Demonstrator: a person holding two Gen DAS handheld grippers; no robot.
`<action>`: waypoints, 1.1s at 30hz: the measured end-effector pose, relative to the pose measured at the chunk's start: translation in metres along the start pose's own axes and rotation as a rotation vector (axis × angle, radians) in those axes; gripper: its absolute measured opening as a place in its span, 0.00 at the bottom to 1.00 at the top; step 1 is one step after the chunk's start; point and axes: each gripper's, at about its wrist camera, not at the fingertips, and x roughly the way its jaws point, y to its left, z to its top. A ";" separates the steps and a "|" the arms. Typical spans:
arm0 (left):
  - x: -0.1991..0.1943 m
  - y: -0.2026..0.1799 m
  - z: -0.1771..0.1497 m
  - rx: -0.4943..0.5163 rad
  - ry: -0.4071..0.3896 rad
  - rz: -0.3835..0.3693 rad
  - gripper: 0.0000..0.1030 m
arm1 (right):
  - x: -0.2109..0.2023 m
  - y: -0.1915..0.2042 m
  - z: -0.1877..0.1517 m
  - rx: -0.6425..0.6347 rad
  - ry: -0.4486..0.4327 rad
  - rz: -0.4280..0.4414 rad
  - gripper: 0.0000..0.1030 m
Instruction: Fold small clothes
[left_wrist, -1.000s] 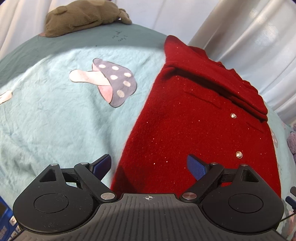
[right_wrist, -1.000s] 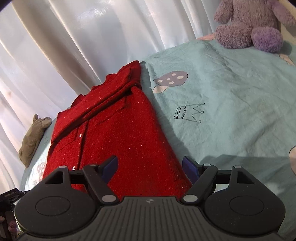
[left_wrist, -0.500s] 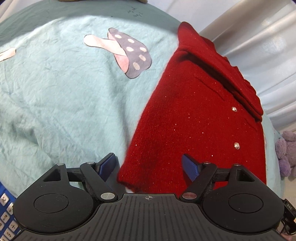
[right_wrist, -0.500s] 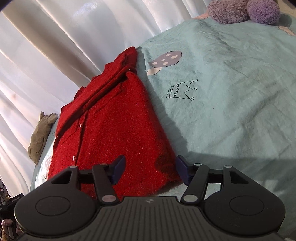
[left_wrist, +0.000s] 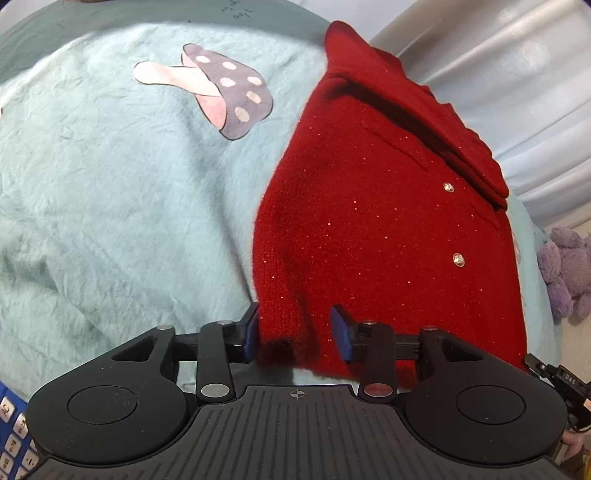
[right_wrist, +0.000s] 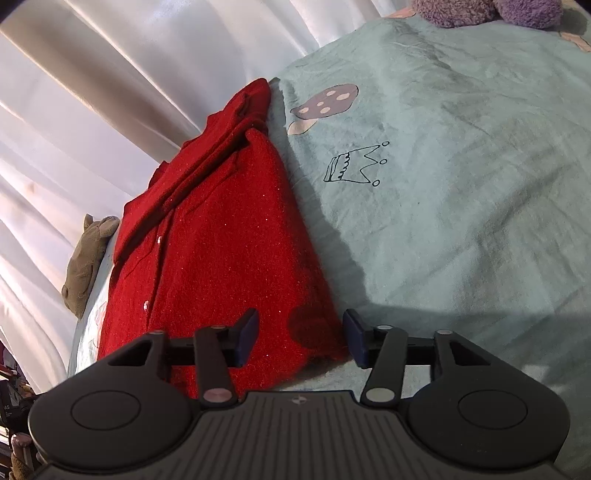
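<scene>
Here, a red cardigan (left_wrist: 369, 221) lies flat on a bed covered by a pale teal sheet (left_wrist: 110, 203) printed with a mushroom (left_wrist: 221, 96) and, in the right wrist view, a crown outline (right_wrist: 354, 168). White curtains (right_wrist: 110, 92) hang just beyond the garment's far edge. An olive plush toy (right_wrist: 86, 258) lies at the curtain side, a purple plush toy (left_wrist: 565, 269) at the other end; neither touches the cardigan. Nothing lies between the tools and the fabric.

The left tool (left_wrist: 294, 332) brackets the cardigan's near left hem corner; its jaws have just been closing, are now narrow, and its left pad (left_wrist: 252, 332) touches the hem edge, while the other stands apart. The right tool (right_wrist: 301, 336) brackets the near right hem corner, jaws likewise just closing, narrow, with fabric between but not visibly pinched.
</scene>
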 end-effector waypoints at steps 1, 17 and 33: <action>0.001 0.001 0.000 -0.003 0.004 0.001 0.37 | 0.000 -0.001 0.000 0.000 0.003 0.001 0.40; 0.017 -0.007 0.005 0.019 0.055 -0.051 0.18 | 0.012 0.003 0.004 -0.077 0.050 0.002 0.21; -0.032 -0.056 0.068 0.035 -0.127 -0.330 0.16 | 0.000 0.033 0.032 0.041 -0.034 0.168 0.14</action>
